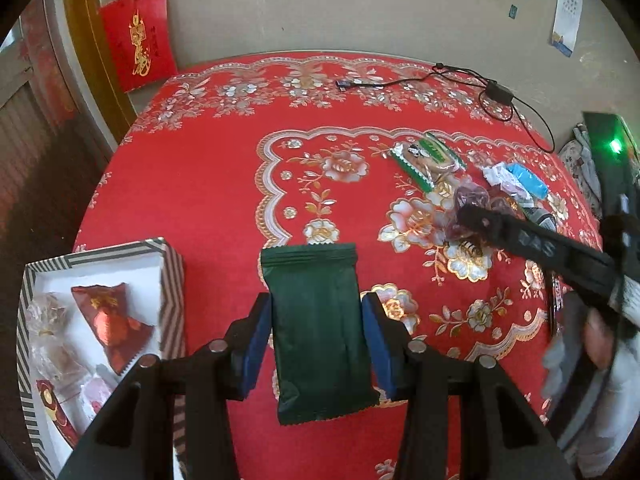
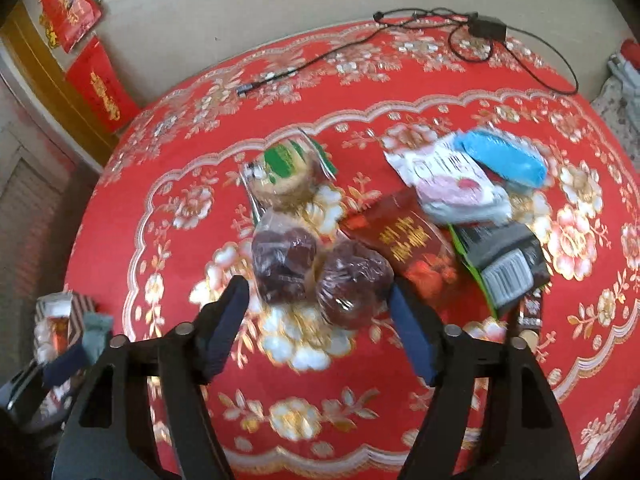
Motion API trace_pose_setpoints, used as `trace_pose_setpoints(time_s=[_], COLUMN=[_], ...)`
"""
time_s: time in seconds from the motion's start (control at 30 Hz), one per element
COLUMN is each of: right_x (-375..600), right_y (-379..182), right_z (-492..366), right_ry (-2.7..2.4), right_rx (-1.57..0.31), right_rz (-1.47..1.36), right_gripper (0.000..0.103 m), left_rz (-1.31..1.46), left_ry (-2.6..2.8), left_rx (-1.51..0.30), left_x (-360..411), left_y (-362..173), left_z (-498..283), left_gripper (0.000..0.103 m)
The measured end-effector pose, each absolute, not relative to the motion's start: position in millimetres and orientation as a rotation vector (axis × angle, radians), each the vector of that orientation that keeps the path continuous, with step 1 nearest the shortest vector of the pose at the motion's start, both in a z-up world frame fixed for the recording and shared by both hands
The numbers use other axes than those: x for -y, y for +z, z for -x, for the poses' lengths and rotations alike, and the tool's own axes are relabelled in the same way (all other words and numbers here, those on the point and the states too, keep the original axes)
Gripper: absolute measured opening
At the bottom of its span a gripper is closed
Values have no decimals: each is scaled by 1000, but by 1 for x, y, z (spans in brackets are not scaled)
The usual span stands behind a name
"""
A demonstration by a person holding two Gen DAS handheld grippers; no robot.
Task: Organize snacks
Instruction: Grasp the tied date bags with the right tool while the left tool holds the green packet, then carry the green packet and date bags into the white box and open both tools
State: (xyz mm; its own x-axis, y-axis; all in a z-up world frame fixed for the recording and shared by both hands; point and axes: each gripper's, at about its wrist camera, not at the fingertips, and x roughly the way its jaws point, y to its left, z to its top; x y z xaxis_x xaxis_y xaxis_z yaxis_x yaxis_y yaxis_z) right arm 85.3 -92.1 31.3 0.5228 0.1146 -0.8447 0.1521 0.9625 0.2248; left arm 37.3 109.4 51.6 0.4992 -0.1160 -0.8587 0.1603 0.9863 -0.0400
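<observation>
My left gripper (image 1: 316, 300) is shut on a dark green snack packet (image 1: 316, 332), gripped by its sides between the blue pads above the red floral tablecloth (image 1: 200, 184). At the left edge stands a striped box (image 1: 172, 264) with several wrapped snacks inside. My right gripper (image 2: 318, 290) is open and points down at two clear-wrapped dark red dates (image 2: 316, 272), which lie just ahead of and between its pads. The pads do not press them. In the left wrist view one of the right gripper's fingers (image 1: 520, 236) reaches into the snack pile.
Loose snacks lie around the dates: a green-labelled cookie pack (image 2: 284, 172), a pink-and-white packet (image 2: 452, 184), a blue packet (image 2: 504, 156), a red packet (image 2: 408, 240) and a dark packet with a barcode (image 2: 504, 264). A black cable (image 2: 480, 28) runs along the table's far edge by the wall.
</observation>
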Motion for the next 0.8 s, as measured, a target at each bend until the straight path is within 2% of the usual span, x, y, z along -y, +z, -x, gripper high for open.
trace_pose_setpoints(time_s=[0.2, 0.37, 0.8], right_x=[78, 78, 65], right_y=[19, 19, 47], right_z=[-104, -104, -38], right_ry=[-78, 4, 231], right_rx=[-1034, -1039, -1069], right_rz=[-227, -163, -67], right_gripper=[75, 72, 72], left_rz=[-49, -22, 26], left_ry=[-176, -204, -171], left_rx=[-1029, -1034, -1013], left_x=[-114, -113, -120], left_y=[54, 53, 70], left_z=[-35, -33, -17], left_gripper=[48, 48, 48])
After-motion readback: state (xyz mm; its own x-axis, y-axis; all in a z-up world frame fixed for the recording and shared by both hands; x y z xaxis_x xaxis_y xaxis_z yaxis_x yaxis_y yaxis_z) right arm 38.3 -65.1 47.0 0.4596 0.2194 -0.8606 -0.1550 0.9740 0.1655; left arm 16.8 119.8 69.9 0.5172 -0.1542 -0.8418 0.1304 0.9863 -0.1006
